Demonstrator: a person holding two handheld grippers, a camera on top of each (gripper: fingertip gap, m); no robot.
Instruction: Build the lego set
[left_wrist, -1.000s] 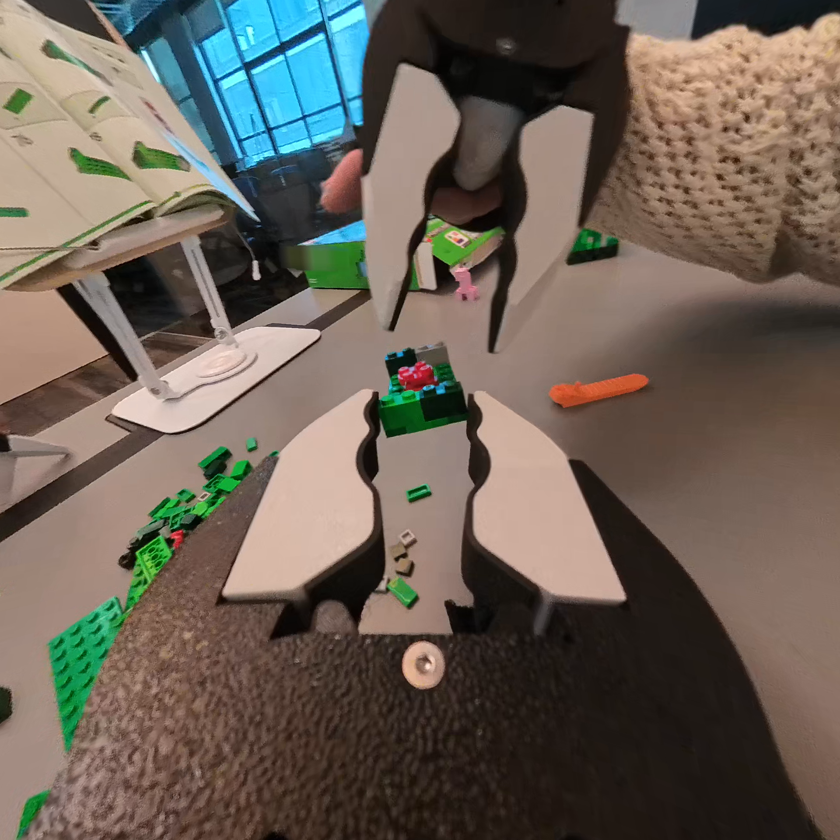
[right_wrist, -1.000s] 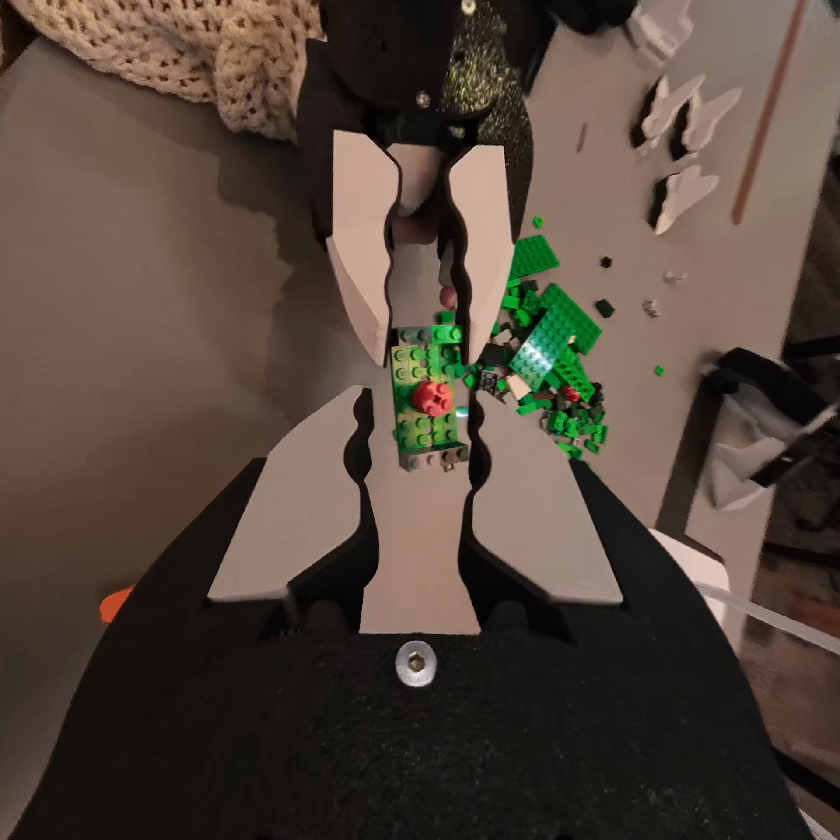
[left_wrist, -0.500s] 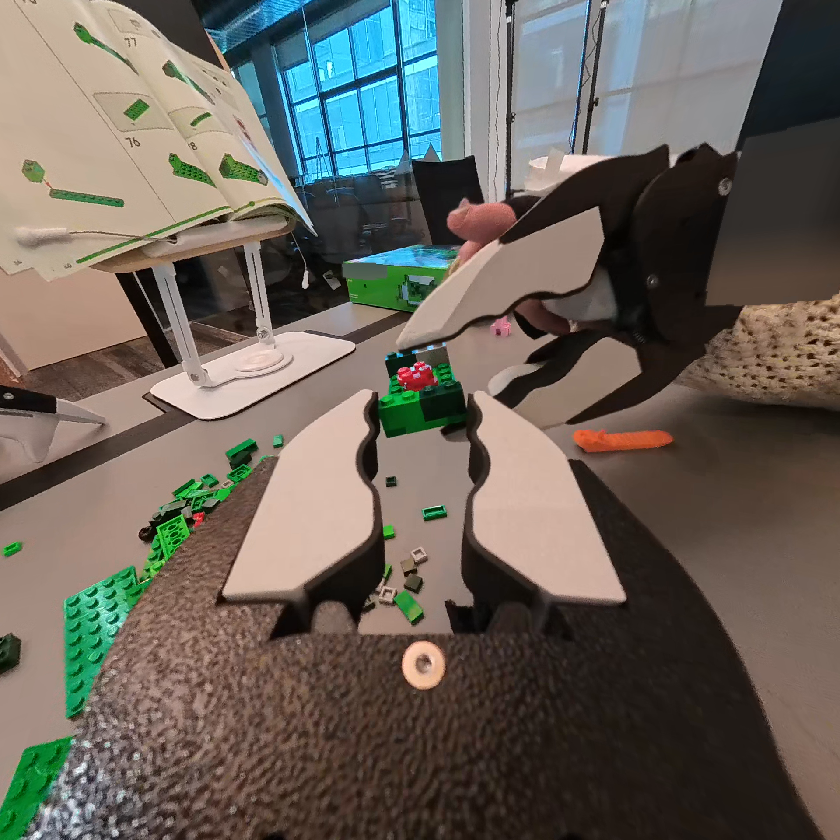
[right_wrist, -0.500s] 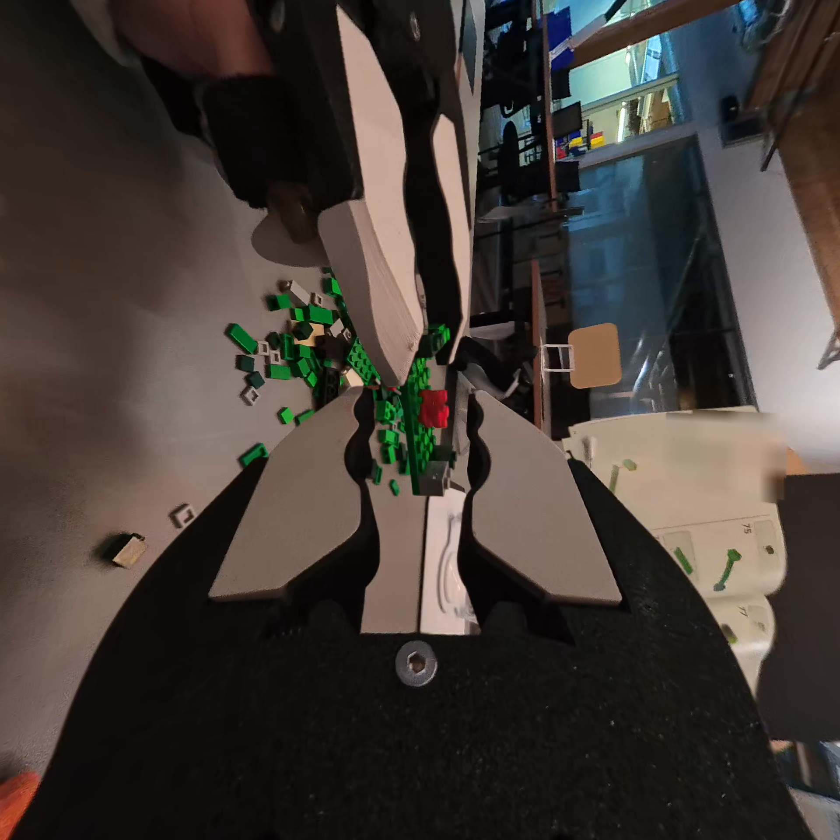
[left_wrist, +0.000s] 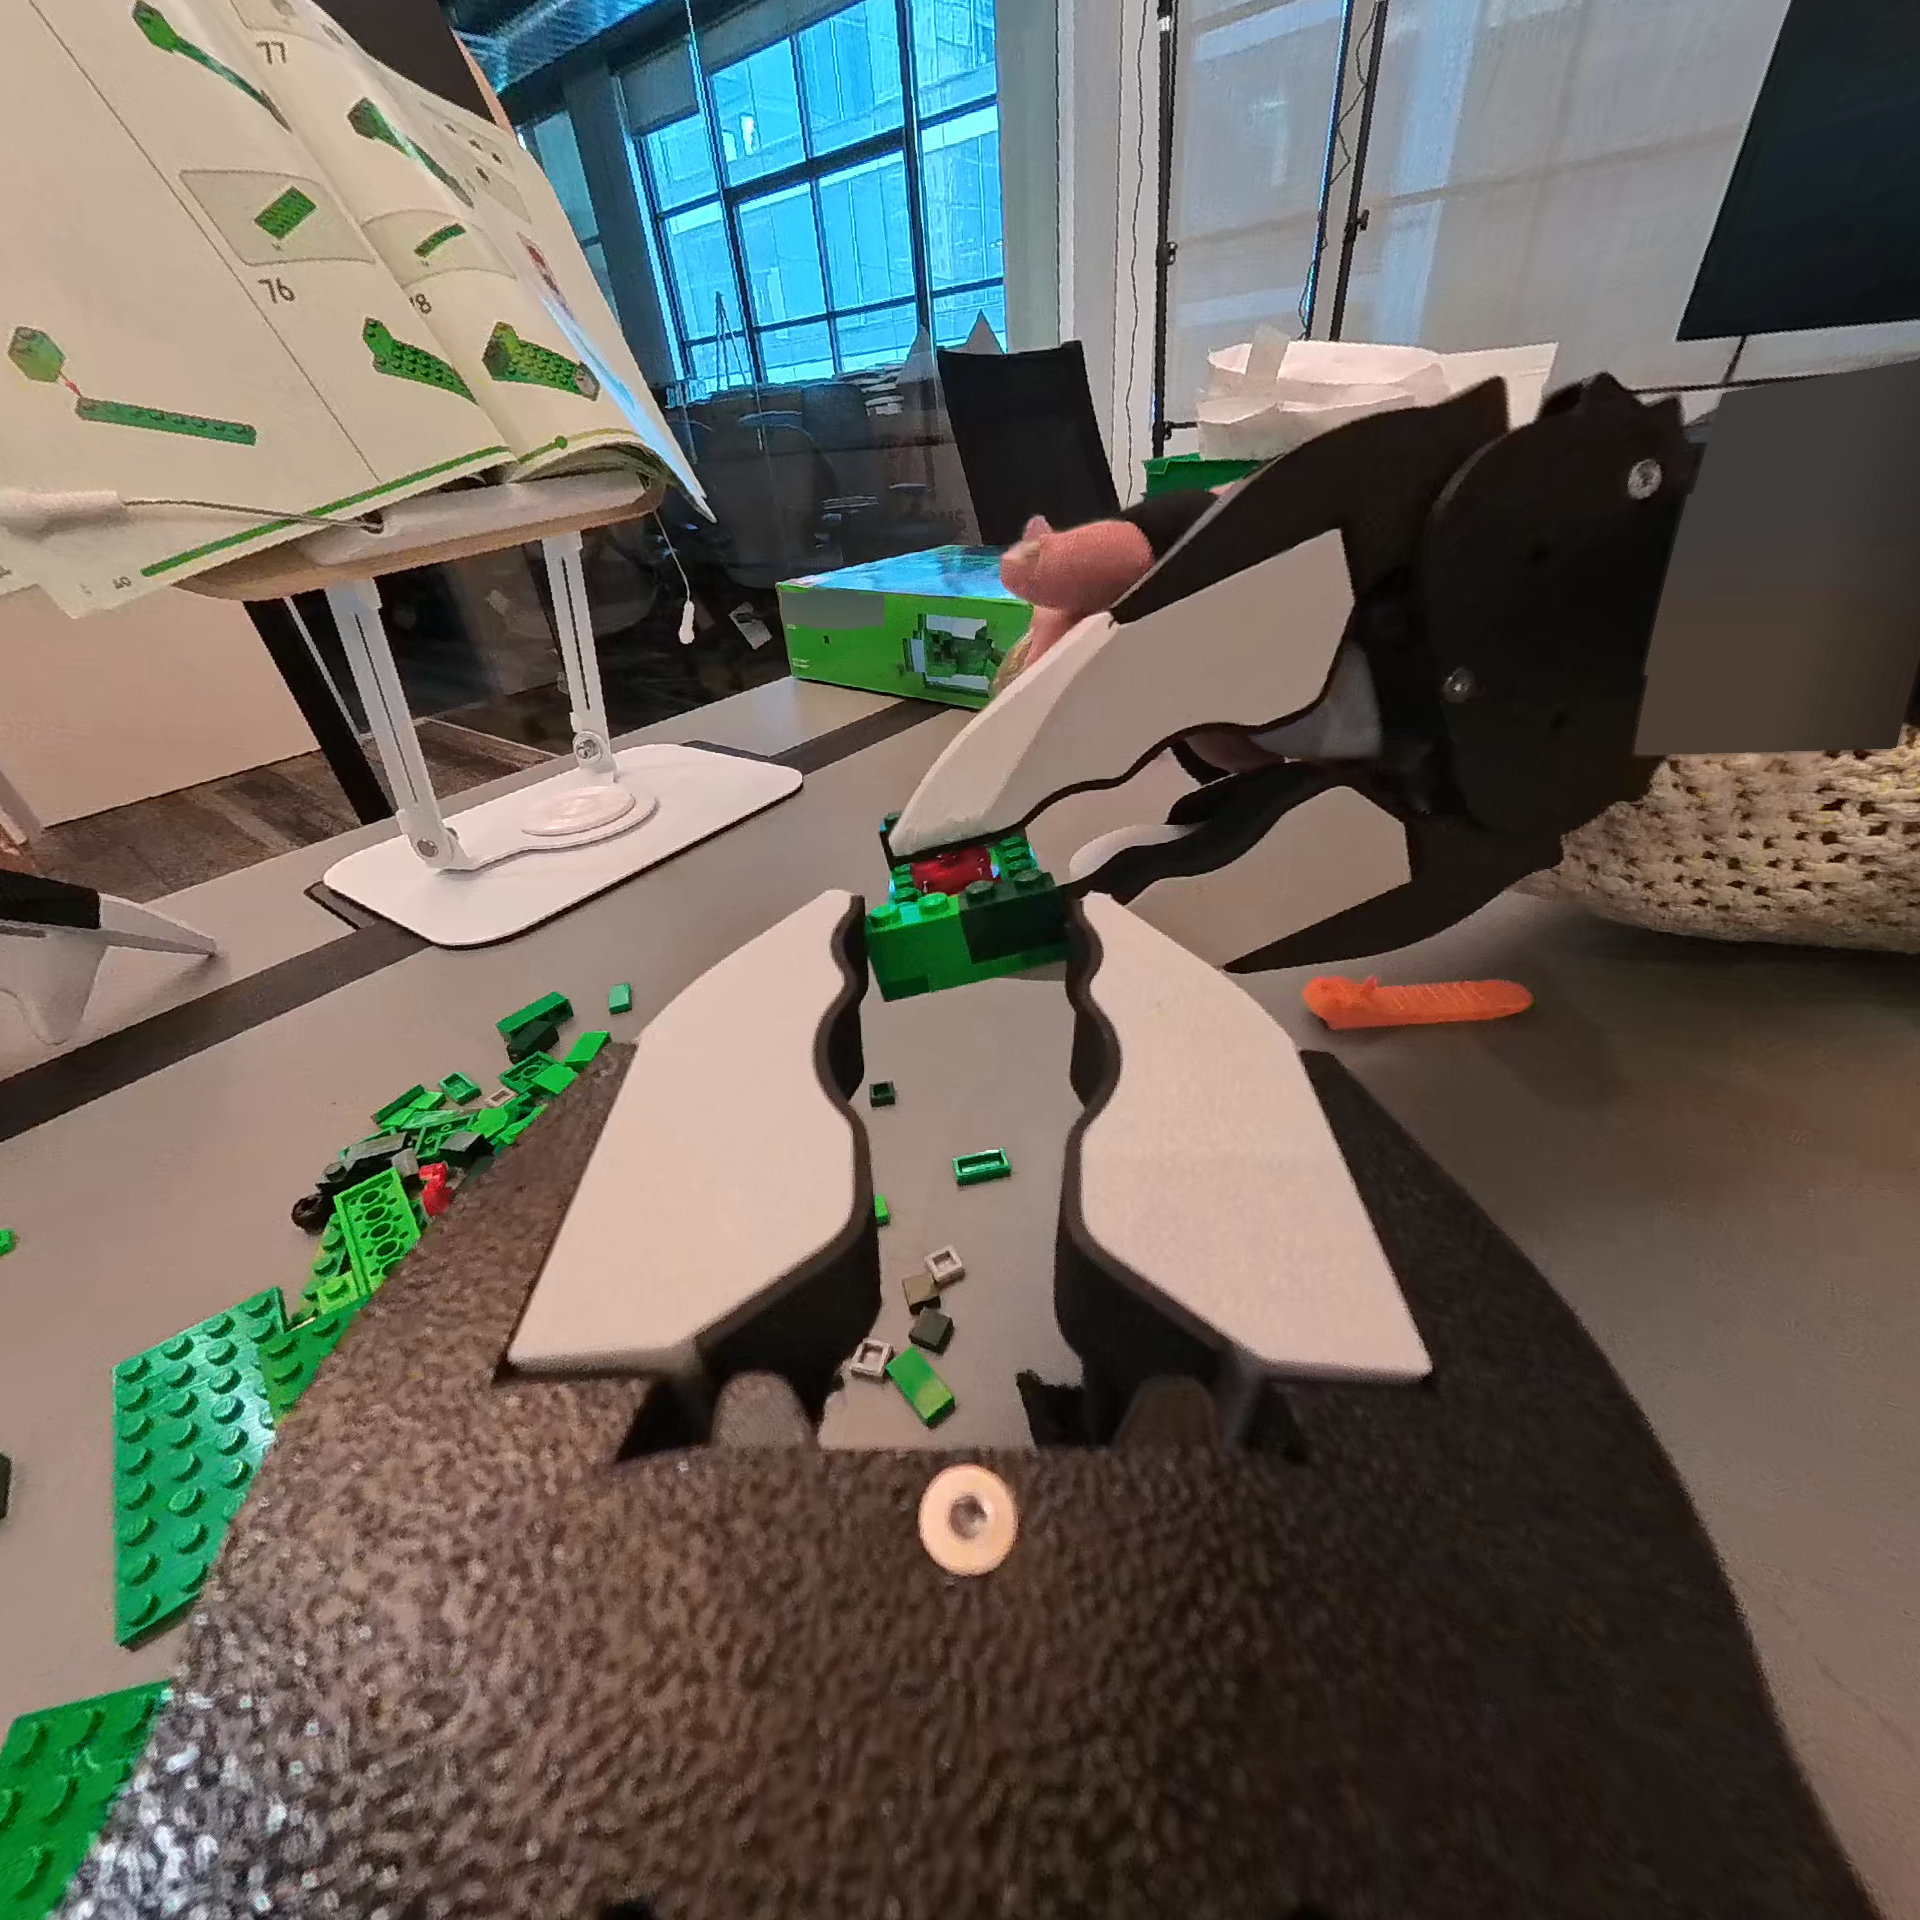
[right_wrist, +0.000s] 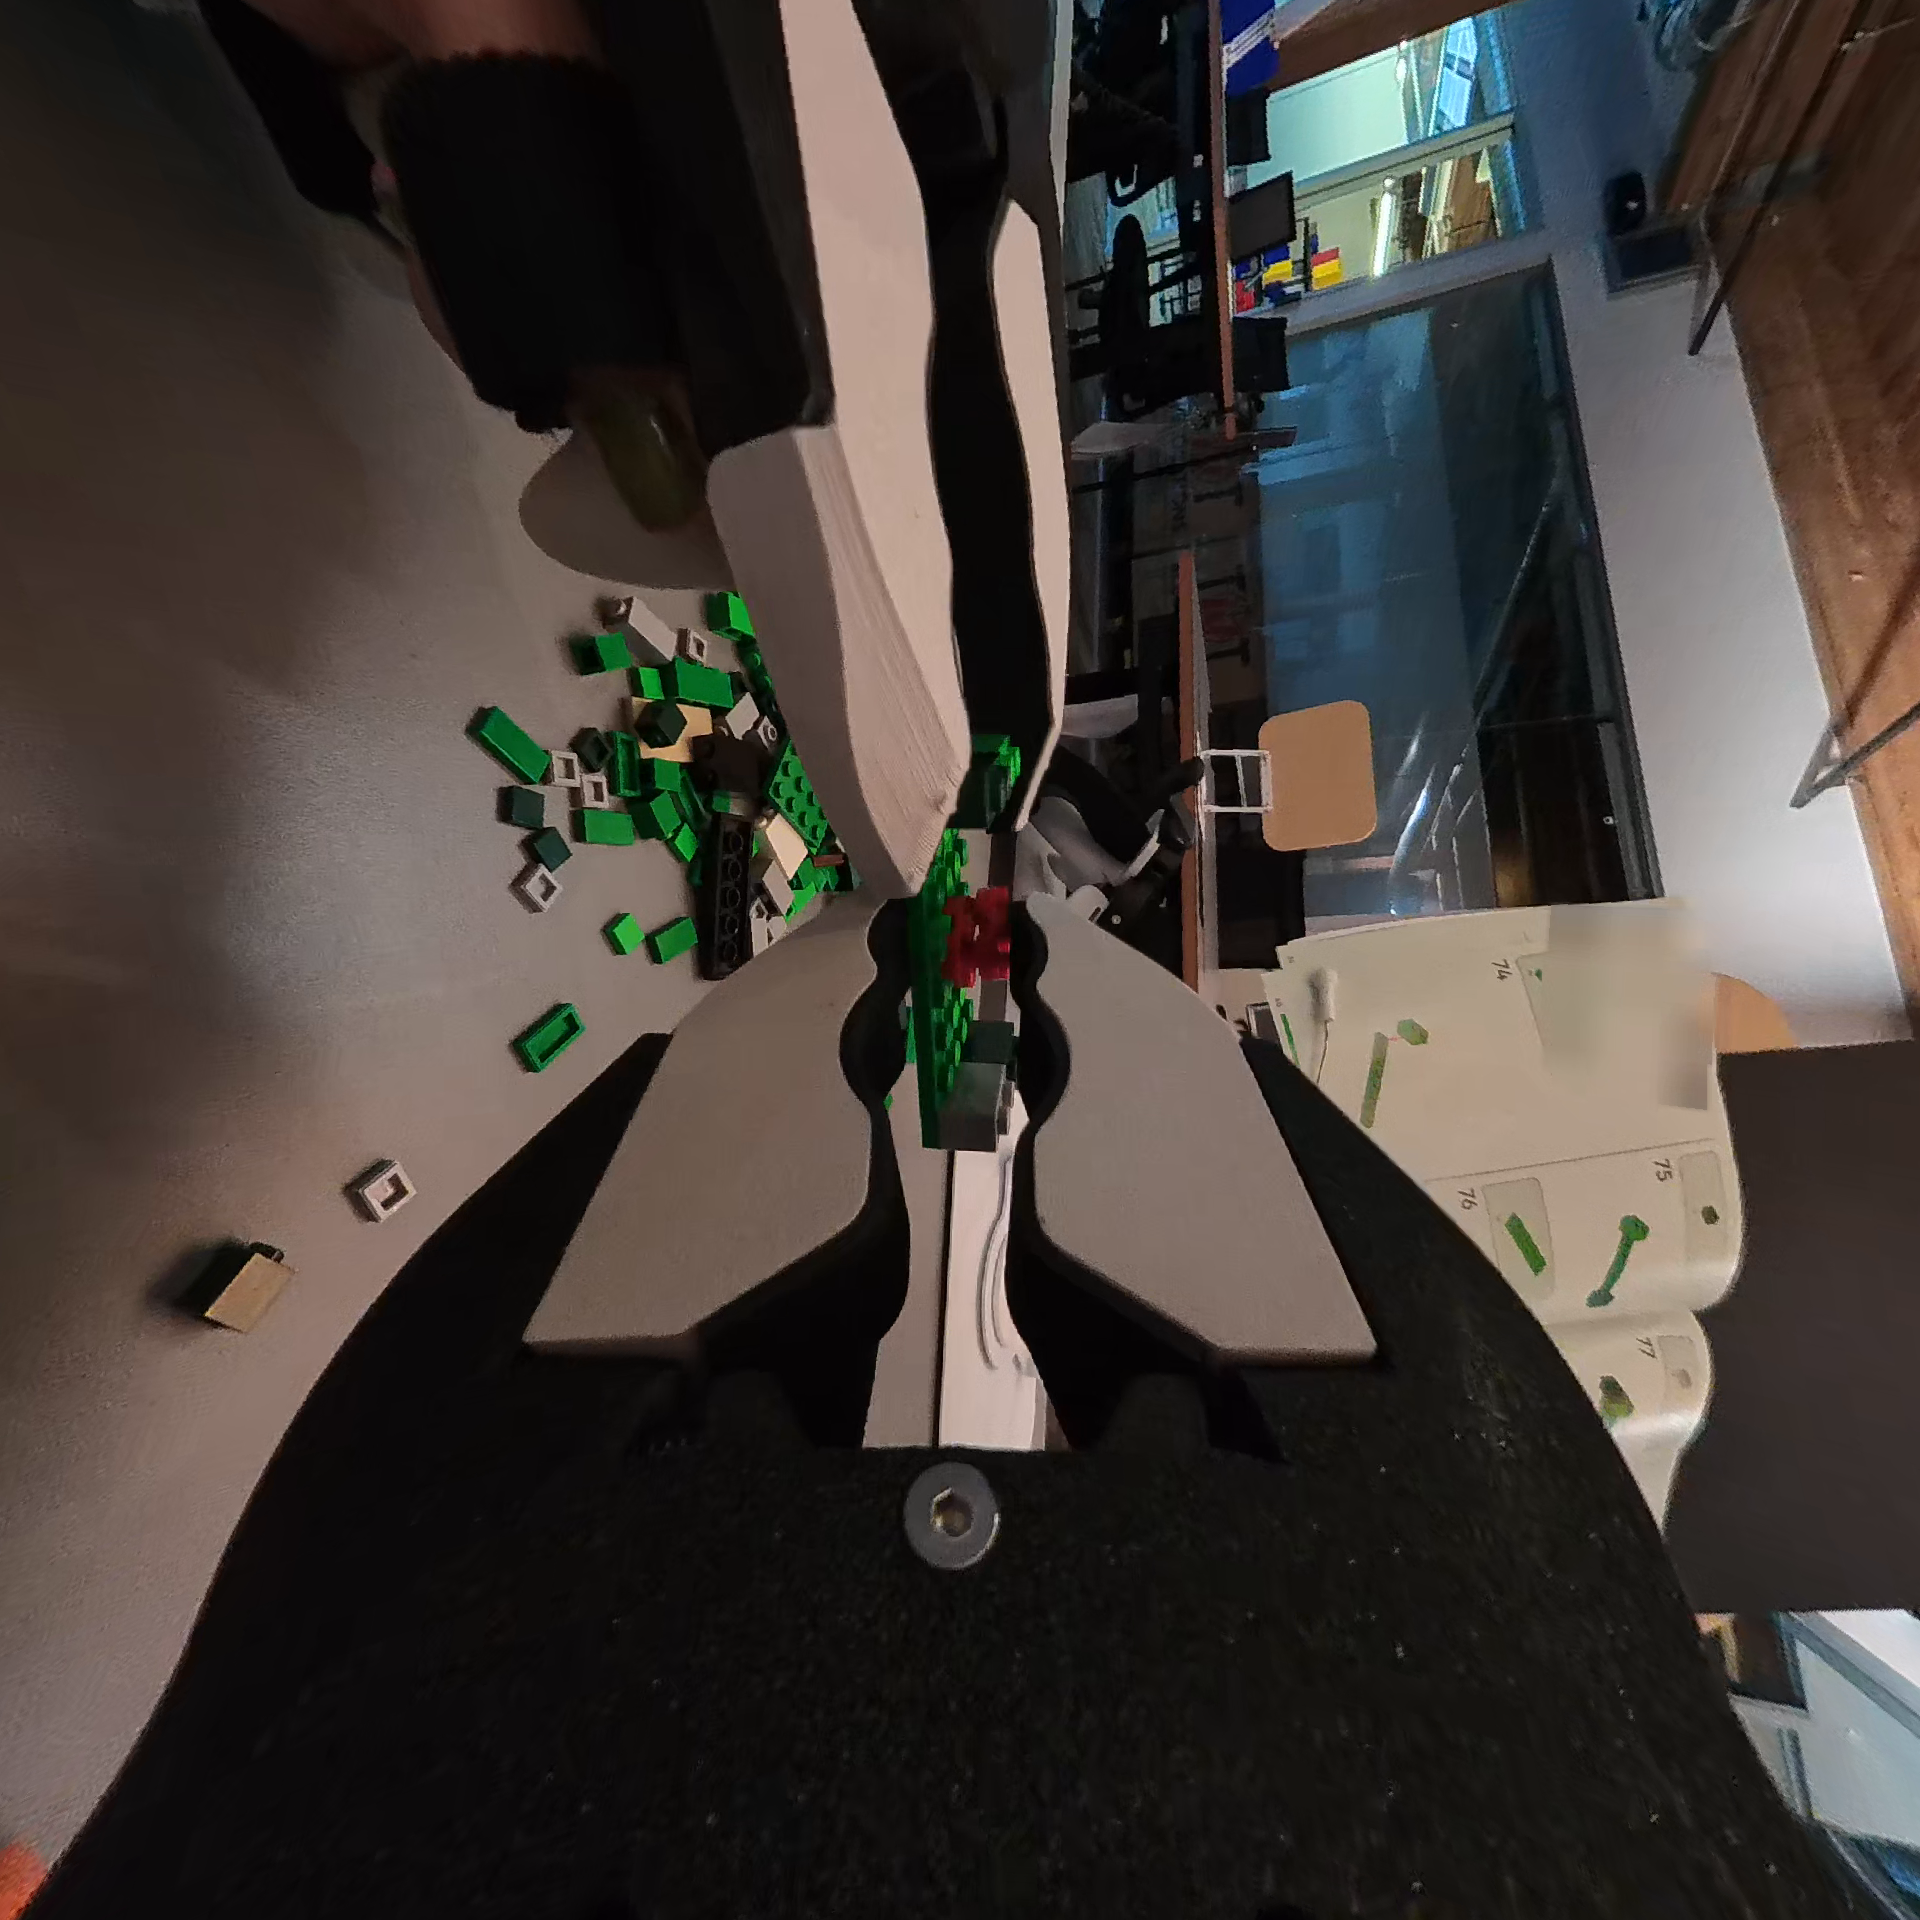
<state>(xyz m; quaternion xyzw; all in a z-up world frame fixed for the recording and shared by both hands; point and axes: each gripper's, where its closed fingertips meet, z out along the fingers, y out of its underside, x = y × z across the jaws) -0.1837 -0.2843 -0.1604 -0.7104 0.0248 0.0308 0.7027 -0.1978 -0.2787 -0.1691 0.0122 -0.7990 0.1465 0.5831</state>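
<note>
Two grippers meet at the green lego build on the grey surface. Left gripper fingers pinch its near end; right gripper, turned sideways, has its fingers closed top and bottom over the red flower piece. Loose green bricks lie just left.
</note>
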